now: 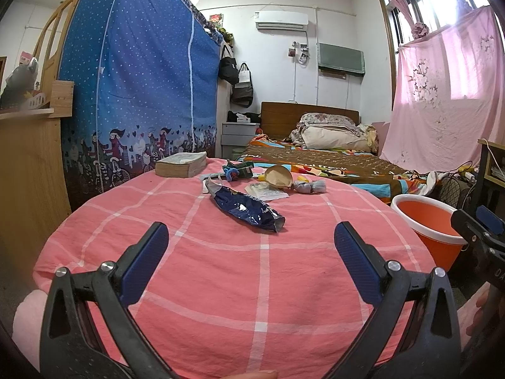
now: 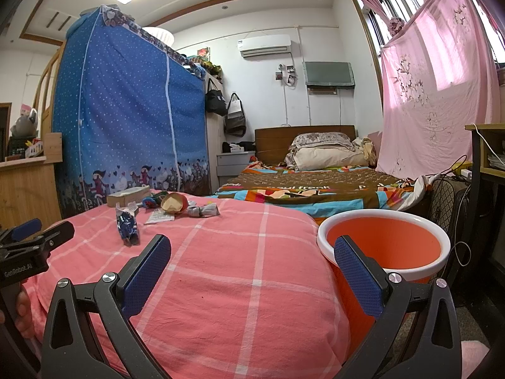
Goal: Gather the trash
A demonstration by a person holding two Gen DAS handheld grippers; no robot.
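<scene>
Both the left gripper (image 1: 251, 240) and the right gripper (image 2: 252, 252) are hovering with jaws wide apart, holding nothing. The blue snack wrapper (image 1: 244, 210) is lying flat on the pink checked cover (image 1: 221, 284), other scraps beyond it and the orange bucket (image 2: 383, 246) off the bed's right edge. A low pinch is likely snagging cloth along with the thin foil, or letting the wrapper slide away.

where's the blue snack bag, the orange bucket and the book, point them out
blue snack bag (image 1: 249, 211), left wrist view, middle of the crumpled foil
orange bucket (image 2: 383, 246), right wrist view, inner orange wall
book (image 1: 181, 165), left wrist view, page edge facing the camera
</scene>
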